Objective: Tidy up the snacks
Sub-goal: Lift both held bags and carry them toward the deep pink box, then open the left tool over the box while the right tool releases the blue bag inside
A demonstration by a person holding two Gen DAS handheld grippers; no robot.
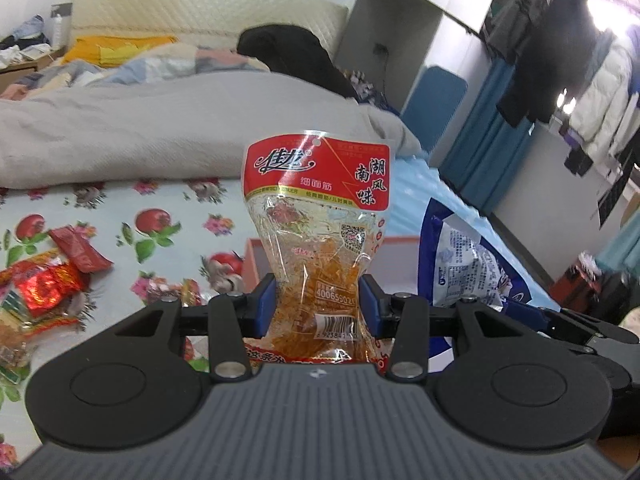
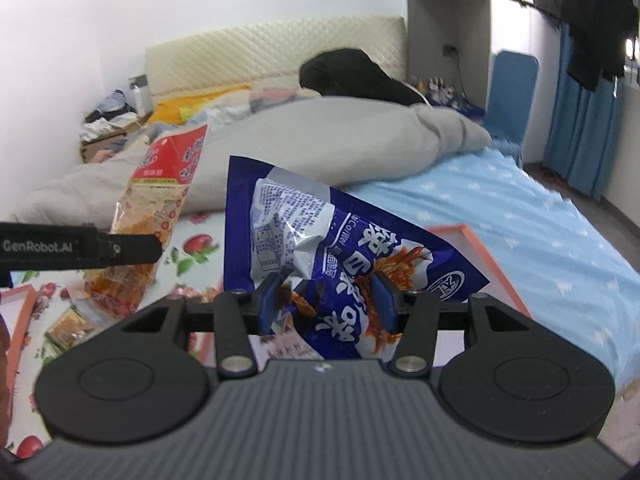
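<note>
I'm holding one bag per hand right now. The left gripper (image 1: 318, 300) is clamping the red-topped clear snack bag (image 1: 320, 216) at its lower half, and the bag is standing upright ahead of the pads (image 1: 265, 300). The right gripper (image 2: 328, 300) is pinching the blue snack bag (image 2: 320, 240) near its lower middle, with the bag tilting up and left past the fingertips.

An orange-rimmed box (image 2: 484, 256) is sitting just beyond and to the right of the right gripper, on the bed sheet (image 2: 540, 220). I'm judging that's the drop target. More loose snack packets (image 1: 48, 280) are lying well off to the left of the left gripper.

Handling: both bags are looking light, soft and crinkly, with slick film. The clear one is already waisting in under the pads, so I'm expecting slip or swing. I'd be gripping across the filled body, not the empty seal. Contents are probably crushable, so no hard squeeze.
</note>
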